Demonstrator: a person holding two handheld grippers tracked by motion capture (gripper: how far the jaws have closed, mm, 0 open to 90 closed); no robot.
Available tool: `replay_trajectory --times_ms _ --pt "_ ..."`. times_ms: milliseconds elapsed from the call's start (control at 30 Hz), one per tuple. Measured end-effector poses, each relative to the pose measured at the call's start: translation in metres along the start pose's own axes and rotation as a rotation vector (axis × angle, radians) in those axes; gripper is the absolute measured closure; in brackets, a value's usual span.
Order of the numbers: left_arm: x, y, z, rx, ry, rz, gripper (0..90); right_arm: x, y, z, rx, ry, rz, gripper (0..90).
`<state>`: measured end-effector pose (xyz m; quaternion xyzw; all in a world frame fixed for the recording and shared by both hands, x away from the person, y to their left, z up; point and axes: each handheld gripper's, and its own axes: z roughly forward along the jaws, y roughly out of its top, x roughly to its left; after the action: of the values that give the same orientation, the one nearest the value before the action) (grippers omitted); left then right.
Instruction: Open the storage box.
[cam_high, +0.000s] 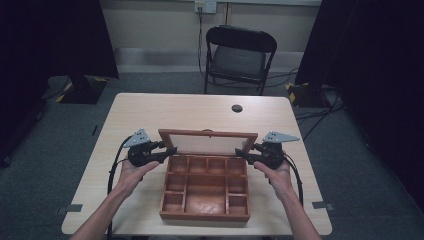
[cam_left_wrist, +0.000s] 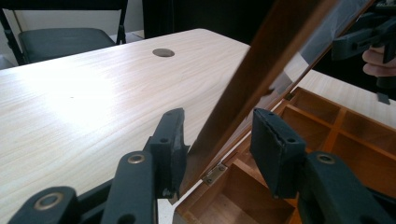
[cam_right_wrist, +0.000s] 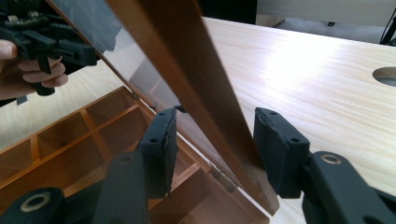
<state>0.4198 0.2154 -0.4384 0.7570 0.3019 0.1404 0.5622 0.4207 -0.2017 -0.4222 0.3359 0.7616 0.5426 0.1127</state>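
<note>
Straddling raised lid (cam_high: 207, 142) of wooden box (cam_high: 205, 202), both hand-held grippers, jaws apart

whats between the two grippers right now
The wooden box's raised glass-paned lid spans between the left gripper and right gripper, as the high view shows; each straddles a side edge.

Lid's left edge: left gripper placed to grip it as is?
Probably yes. The left gripper is open with the lid's left frame edge already between its jaws, near the hinge; nothing blocks closing.
</note>
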Motion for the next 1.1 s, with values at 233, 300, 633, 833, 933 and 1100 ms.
replay_trajectory --times_ms 233,300,633,833,933,1100 --pt "0.002 -0.002 0.009 0.002 0.011 -0.002 55.7 -0.004 0.0 0.002 -0.018 -0.006 0.017 51.7" --pt "0.003 -0.002 0.01 0.011 0.009 0.003 56.1 -0.004 0.0 0.003 -0.022 -0.01 0.02 52.0" --pt "0.01 0.002 0.016 0.035 0.0 -0.017 58.2 -0.011 -0.003 0.009 -0.021 -0.028 0.042 54.7" --pt "0.015 0.001 0.019 0.029 0.009 -0.03 59.2 -0.015 -0.003 0.015 -0.011 -0.041 0.044 55.3" --pt "0.017 -0.001 0.022 0.021 0.012 -0.052 58.4 -0.018 -0.004 0.018 -0.018 -0.051 0.05 56.2" --pt "0.021 -0.002 0.025 0.011 0.008 -0.08 58.1 -0.021 -0.003 0.022 -0.02 -0.066 0.057 56.6"
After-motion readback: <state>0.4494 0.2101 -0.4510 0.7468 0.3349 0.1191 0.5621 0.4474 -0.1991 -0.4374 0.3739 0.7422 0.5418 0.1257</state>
